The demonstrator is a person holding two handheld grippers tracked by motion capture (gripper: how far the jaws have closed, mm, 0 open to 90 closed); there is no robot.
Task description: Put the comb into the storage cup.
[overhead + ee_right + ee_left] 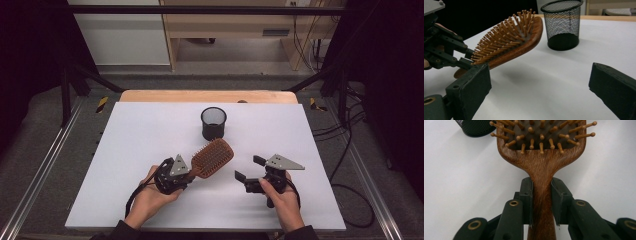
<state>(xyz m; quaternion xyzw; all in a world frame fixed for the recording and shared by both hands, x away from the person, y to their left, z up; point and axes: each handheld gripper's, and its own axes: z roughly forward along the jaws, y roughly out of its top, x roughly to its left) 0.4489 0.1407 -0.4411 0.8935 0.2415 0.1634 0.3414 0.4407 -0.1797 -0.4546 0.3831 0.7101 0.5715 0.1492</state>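
Gripping hairbrush [541,157] handle between left tongs [541,202], right tongs [541,85] agape beside

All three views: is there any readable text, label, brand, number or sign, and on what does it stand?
None can be read.
Hairbrush: bare wood grain, no brand mark.
Mesh cup: plain black mesh, no label.
Left gripper and right gripper: grey plates and black jaws carry no lettering.
Yellow-and-black hazard tape at the table's far corners: stripes, no words.
Grey plate on the background furniture: too small to tell.

No text, label, brand or number can be read on anything in these views.
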